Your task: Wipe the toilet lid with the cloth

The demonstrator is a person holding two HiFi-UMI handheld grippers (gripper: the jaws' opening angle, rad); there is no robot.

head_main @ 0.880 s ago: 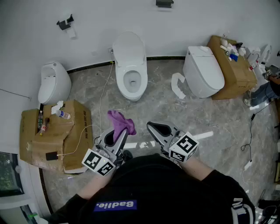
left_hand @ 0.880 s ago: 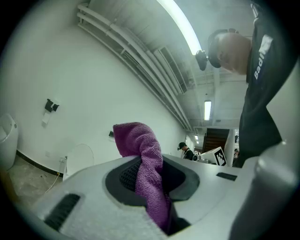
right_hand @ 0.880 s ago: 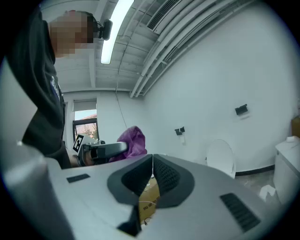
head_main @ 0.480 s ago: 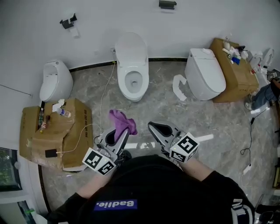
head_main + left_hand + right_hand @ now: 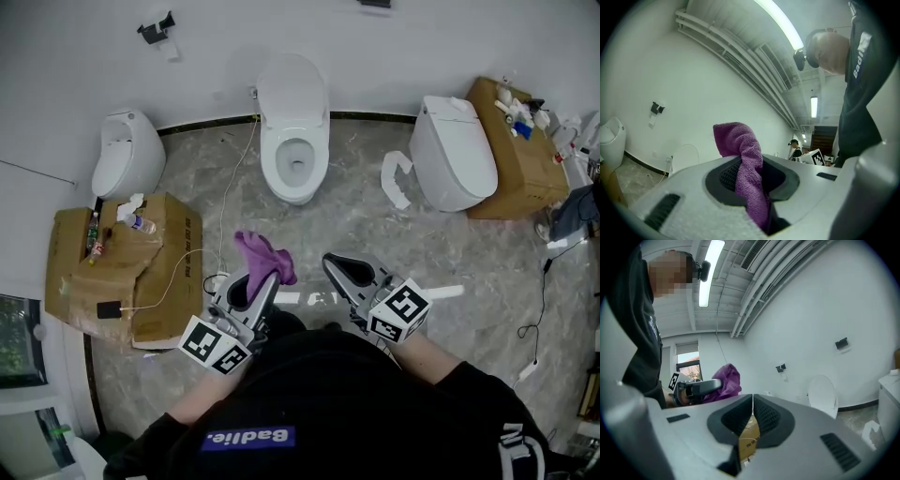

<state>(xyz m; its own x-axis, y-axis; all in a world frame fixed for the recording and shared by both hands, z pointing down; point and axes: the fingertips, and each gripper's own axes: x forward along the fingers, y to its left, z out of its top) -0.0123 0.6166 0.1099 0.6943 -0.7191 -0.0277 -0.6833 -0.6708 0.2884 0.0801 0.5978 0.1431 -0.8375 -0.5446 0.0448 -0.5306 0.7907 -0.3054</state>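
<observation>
A white toilet [image 5: 293,141] stands against the far wall with its lid [image 5: 292,89] raised upright and the bowl open. My left gripper [image 5: 261,273] is shut on a purple cloth [image 5: 263,255], which bunches out past its tips; the same cloth [image 5: 745,161] fills the jaws in the left gripper view. My right gripper [image 5: 339,269] is shut with nothing in it, beside the left one. Both are held well short of the toilet, over the marble floor. In the right gripper view the raised lid [image 5: 822,394] shows at the right.
A urinal [image 5: 127,155] hangs at the left wall. A cardboard box [image 5: 117,272] with a bottle and cables lies at the left. A second toilet [image 5: 454,155] and another loaded box [image 5: 517,150] stand at the right. A cable [image 5: 230,202] runs across the floor.
The view has shifted a little forward and left toward the toilet. Both grippers keep their pose, the cloth still held.
</observation>
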